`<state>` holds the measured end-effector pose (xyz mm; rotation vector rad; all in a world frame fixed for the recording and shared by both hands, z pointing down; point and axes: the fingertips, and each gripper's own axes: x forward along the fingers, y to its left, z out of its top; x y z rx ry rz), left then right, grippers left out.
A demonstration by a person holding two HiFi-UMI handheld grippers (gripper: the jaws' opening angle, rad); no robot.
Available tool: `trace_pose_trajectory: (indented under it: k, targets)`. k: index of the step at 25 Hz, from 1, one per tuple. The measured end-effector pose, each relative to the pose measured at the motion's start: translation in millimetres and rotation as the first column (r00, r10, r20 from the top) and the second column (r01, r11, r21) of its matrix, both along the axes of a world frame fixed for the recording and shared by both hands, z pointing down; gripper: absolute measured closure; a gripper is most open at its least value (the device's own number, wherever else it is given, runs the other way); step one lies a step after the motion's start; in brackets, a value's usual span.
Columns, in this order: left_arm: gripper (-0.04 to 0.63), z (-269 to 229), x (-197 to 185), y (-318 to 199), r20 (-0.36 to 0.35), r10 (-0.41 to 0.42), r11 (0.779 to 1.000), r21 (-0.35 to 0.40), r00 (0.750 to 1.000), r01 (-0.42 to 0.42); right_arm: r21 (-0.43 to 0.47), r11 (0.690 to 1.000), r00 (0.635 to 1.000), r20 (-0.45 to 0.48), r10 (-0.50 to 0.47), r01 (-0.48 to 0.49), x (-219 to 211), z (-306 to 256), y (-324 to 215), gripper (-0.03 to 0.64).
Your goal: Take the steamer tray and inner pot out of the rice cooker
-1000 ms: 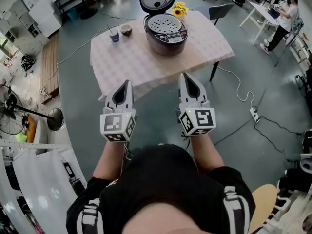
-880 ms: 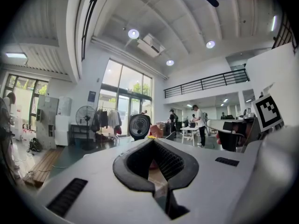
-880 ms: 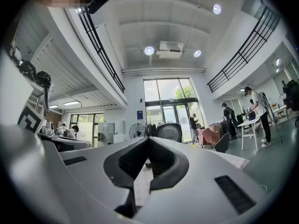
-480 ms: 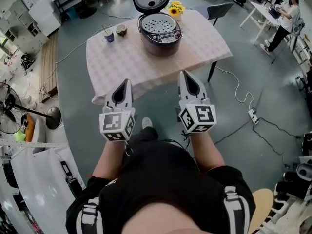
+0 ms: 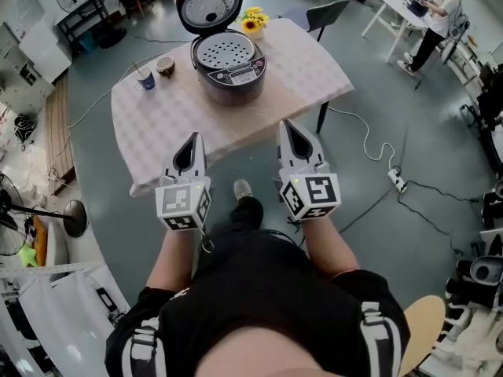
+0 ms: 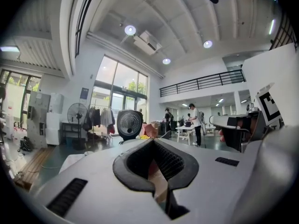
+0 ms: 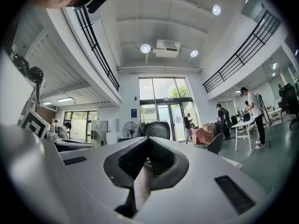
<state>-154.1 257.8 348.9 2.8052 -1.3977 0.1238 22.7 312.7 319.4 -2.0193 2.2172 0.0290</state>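
My left fingers (image 5: 191, 152) are pressed fully together with nothing between them. My right fingers (image 5: 296, 141) are the same, shut and empty. Both point level, side by side, above the grey floor (image 5: 240, 167) in front of my legs, and they touch nothing. Their tips are near the front edge of the bench (image 5: 157, 124), which is covered with a checked cloth.

Farther back on that cloth stands the rice cooker (image 5: 232, 81), with its lid (image 5: 208, 2) tipped up and open. The steamer tray (image 5: 224, 52), dotted with holes, lies in the cooker's mouth. The inner pot is beneath it, so I cannot see it.

Left of the cooker are a cup (image 5: 146, 79) and a small bowl (image 5: 165, 67), close together. Behind the cooker are yellow flowers (image 5: 251, 22), and past the bench's far corner stands a dark chair (image 5: 324, 12).
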Motion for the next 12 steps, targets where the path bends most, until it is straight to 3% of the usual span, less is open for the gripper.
trace_pose_trajectory:
  k: [12]
  targets:
    - [0.592,0,47,-155,-0.020,0.001,1.000,-0.013,1.000,-0.001,-0.029,1.000,1.000,-0.017,-0.004,0.004,53,6,-163,0.617]
